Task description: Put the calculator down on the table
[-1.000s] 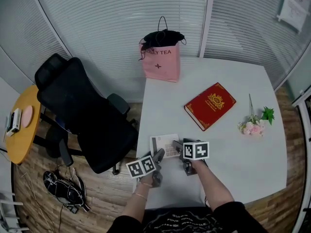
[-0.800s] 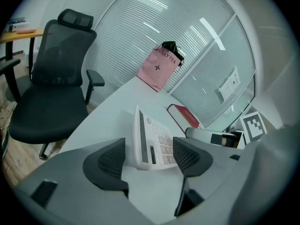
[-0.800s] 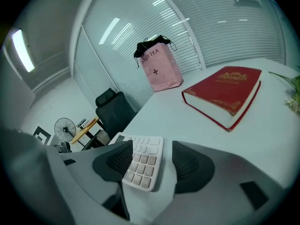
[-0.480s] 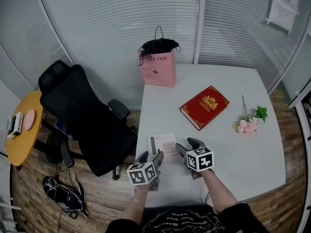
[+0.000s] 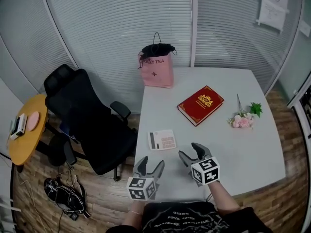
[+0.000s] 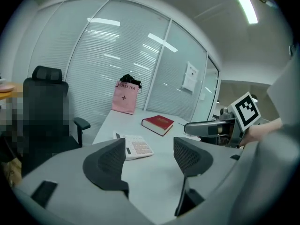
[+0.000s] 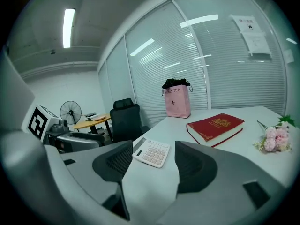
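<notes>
Calculator: lies flat by the tabletop's left edge, ahead of both tools, touched by neither.
Left tool: jaws wide apart, nothing between them, near the near-left corner.
Right tool: jaws apart, empty, just beside the left one.
Open room: bare white surface right of the calculator.
Far side: red book mid-tabletop, pink bag at the far-left corner, flowers toward the right edge.
Room: black office chair off the left edge; glass walls with blinds.

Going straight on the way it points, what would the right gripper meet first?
Probably the white desk calculator, lying flat just ahead between the open fingers of the right gripper; depth is unclear, so it might touch the white table just short of it.
</notes>
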A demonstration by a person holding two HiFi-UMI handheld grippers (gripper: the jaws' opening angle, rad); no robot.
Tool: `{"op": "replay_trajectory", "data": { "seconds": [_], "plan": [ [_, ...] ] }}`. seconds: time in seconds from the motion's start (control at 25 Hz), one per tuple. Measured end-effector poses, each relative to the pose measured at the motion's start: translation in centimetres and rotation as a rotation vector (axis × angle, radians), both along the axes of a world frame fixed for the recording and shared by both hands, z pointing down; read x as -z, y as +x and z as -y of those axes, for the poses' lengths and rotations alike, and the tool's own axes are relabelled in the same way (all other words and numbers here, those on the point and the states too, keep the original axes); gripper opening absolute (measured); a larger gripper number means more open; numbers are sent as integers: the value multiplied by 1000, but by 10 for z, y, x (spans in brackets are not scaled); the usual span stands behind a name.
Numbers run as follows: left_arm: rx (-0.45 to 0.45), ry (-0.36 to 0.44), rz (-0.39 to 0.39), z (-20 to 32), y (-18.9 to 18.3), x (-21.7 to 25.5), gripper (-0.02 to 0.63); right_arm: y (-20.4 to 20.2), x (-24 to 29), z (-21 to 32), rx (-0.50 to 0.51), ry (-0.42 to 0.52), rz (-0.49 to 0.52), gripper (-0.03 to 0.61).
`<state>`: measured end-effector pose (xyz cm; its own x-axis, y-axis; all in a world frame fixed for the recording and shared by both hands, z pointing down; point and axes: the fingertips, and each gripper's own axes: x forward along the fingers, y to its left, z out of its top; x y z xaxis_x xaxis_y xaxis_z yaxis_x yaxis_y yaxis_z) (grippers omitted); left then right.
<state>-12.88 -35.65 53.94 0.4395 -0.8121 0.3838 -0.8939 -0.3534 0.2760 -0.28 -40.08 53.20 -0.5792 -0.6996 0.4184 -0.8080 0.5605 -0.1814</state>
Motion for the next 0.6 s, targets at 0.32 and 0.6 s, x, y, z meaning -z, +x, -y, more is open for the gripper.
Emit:
{"op": "replay_trajectory", "data": {
  "seconds": [0.32, 0.6],
  "plan": [
    [17, 59, 7, -72, 2, 13, 331, 20, -6, -78, 50, 54, -90, 270],
    [3, 60, 39, -124, 12, -2, 331, 35, -27, -134, 34, 33, -93, 268]
  ]
}}
